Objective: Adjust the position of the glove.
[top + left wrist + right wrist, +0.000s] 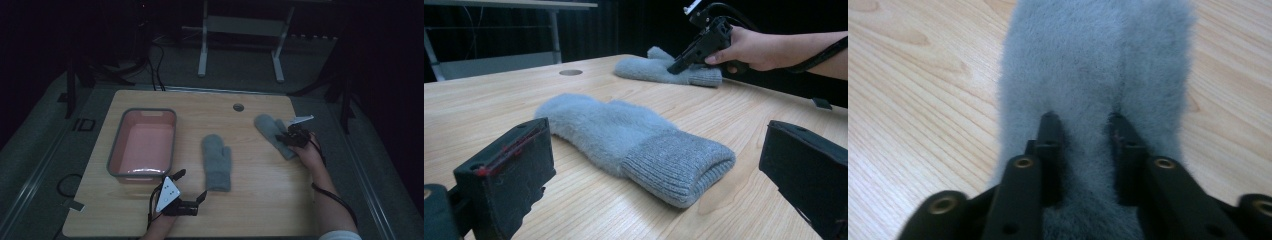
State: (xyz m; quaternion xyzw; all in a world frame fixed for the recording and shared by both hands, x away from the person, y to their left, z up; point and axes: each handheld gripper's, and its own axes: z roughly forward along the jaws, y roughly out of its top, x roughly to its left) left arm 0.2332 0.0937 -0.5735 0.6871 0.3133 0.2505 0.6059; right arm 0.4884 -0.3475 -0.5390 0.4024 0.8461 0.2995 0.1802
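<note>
Two grey fuzzy mittens lie on the wooden table [260, 200]. The middle mitten [216, 160] [624, 130] lies flat, its ribbed cuff toward the near edge. My left gripper [191, 186] [659, 152] hovers open just left of that cuff, jaws wide on either side of it and touching nothing. The right mitten [270, 127] [644, 67] [1088, 60] lies near the table's right edge. My right gripper [281, 138] [674, 67] [1082, 120] presses down into it, jaws drawn close with a fold of fuzzy fabric pinched between them.
A pink basin with a grey rim [116, 145] stands at the table's left, nothing inside it. A round cable hole [238, 107] [570, 72] sits near the far edge. Dark floor, cables and white frame legs [202, 55] lie beyond the table.
</note>
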